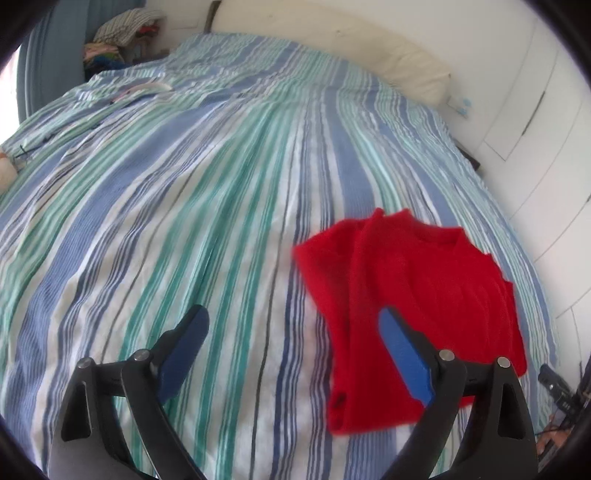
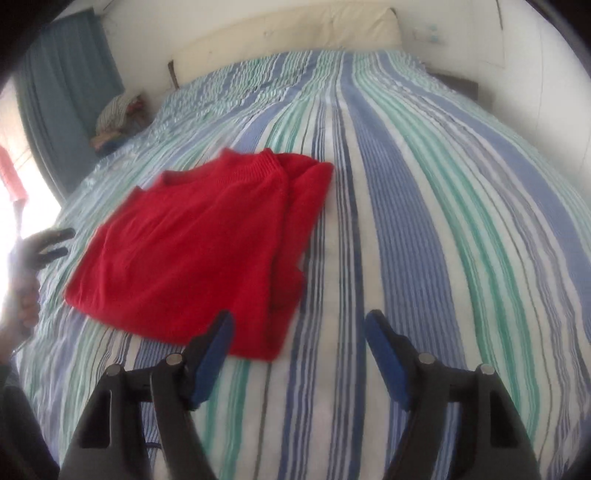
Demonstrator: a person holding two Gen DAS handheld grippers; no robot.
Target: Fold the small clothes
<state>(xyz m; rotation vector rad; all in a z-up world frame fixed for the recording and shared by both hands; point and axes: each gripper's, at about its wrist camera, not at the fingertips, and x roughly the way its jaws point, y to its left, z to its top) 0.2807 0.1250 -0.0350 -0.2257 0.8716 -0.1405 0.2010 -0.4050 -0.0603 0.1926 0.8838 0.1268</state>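
A red knit sweater (image 1: 413, 302) lies folded on the striped bed, its sleeves turned in over the body. In the left wrist view it is to the right, and my left gripper (image 1: 293, 314) is open and empty above the bedspread, its right finger over the sweater's left edge. In the right wrist view the sweater (image 2: 207, 243) lies left of centre. My right gripper (image 2: 299, 317) is open and empty, just off the sweater's near right corner. The left gripper also shows at the far left of the right wrist view (image 2: 55, 243).
The bed has a blue, green and white striped cover (image 1: 184, 206). A cream headboard (image 1: 332, 40) runs along the back. A pile of clothes (image 1: 122, 33) sits at the far left corner. White wardrobe doors (image 1: 535, 122) stand to the right.
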